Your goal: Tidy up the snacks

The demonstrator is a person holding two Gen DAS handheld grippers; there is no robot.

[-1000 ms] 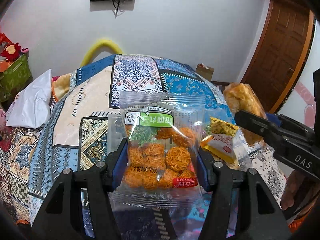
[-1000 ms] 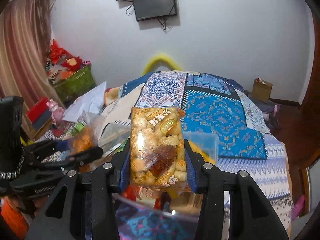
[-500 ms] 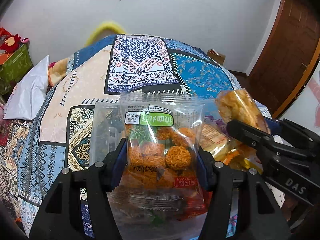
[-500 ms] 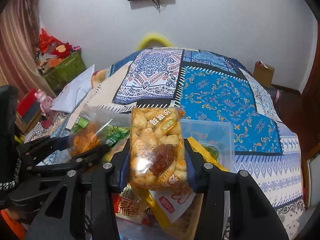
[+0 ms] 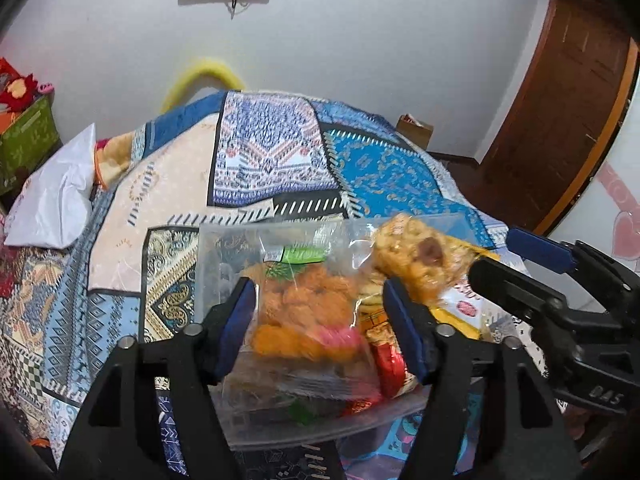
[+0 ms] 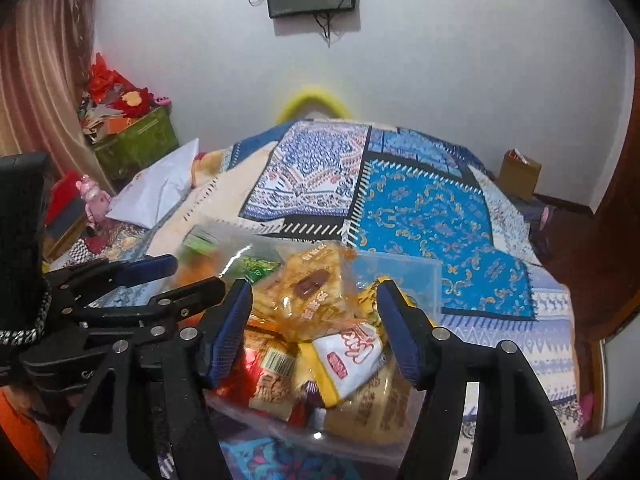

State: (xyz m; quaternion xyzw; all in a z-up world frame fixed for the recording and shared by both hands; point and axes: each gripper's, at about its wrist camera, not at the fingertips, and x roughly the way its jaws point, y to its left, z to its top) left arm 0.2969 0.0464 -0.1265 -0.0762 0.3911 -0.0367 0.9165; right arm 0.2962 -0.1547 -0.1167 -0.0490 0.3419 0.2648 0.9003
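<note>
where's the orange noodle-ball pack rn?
Left wrist view: orange noodle-ball pack sits between the open left gripper jaws, over the clear bin, left of the peanut-puff pack.

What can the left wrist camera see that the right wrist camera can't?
Only the left wrist view shows the brown wooden door and pink hearts on the wall.

Only the right wrist view shows the striped curtain and a pink toy figure.

Both show the patchwork bedspread, the green box, the clear tub of snacks, the orange snack bag between the left gripper fingers, and the pale snack bag between the right gripper fingers. Both grippers' jaws have just been opening, pads apart from the bags.
</note>
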